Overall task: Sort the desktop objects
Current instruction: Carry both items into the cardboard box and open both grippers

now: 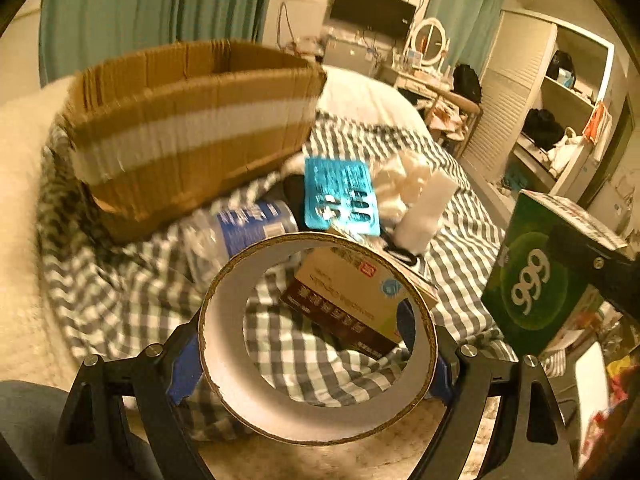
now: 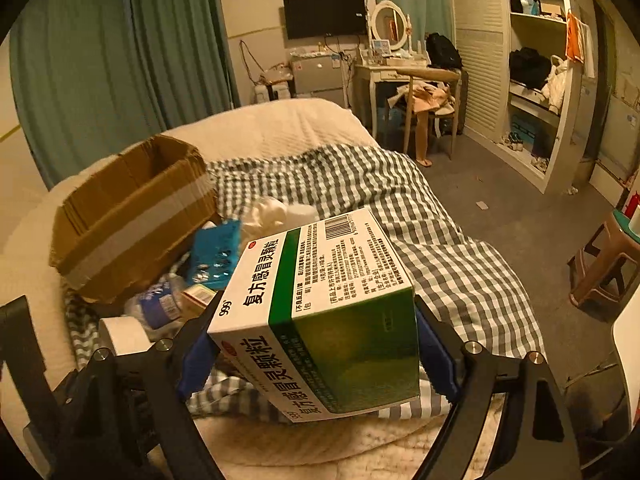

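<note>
Jaws pinching tape roll (image 1: 316, 340) and green medicine box (image 2: 320, 320), cardboard box (image 1: 192, 128) beyond clutter

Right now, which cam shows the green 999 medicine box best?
Right wrist: the green 999 medicine box fills the centre, clamped in the right gripper, with label and barcode face readable. Left wrist catches only one green face at its right edge, partly behind the gripper's black frame.

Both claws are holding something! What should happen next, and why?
Probably carry the tape roll in the left claw over to the open cardboard box and drop it in. The box sits just ahead on the checked cloth, and the right claw already grips the green 999 medicine box, ready to follow.
</note>
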The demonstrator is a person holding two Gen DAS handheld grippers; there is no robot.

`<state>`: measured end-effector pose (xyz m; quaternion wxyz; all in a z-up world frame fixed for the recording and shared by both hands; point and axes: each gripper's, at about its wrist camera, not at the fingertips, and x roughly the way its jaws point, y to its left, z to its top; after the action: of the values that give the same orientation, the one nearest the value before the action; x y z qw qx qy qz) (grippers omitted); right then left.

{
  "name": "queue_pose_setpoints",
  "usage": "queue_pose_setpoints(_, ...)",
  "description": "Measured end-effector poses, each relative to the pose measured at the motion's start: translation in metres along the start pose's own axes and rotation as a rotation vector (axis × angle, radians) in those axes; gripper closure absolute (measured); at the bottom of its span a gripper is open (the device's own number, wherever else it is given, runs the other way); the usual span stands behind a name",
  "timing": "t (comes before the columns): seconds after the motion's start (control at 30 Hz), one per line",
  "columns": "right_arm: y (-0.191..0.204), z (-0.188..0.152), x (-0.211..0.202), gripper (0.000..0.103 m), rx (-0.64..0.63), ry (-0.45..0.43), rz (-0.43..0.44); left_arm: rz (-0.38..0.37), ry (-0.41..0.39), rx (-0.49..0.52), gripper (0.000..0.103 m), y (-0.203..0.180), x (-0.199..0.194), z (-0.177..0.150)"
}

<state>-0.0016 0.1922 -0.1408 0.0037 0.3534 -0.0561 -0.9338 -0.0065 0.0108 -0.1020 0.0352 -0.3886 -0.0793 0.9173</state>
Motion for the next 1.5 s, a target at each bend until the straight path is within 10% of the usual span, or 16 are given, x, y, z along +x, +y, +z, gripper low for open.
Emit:
queue_pose_setpoints(0.47,0.046,0.031,-0.043,0.018,-0.069,-0.084,0.107,0.094,-0.144,0.019,0.014,-0.002,-0.036,0.044)
queue_pose_setpoints(1.13,0.149,0.147,-0.012,0.018,-0.176,-0.184,0.405,0.223,-0.384,-0.260,0.014,0.080,-0.048,0.216)
queue_pose_setpoints(1.5,0.193,0.197,0.078,0.018,-0.179,-0.133,0.494,0.298,-0.257,-0.357,0.014,0.134,0.045,0.253)
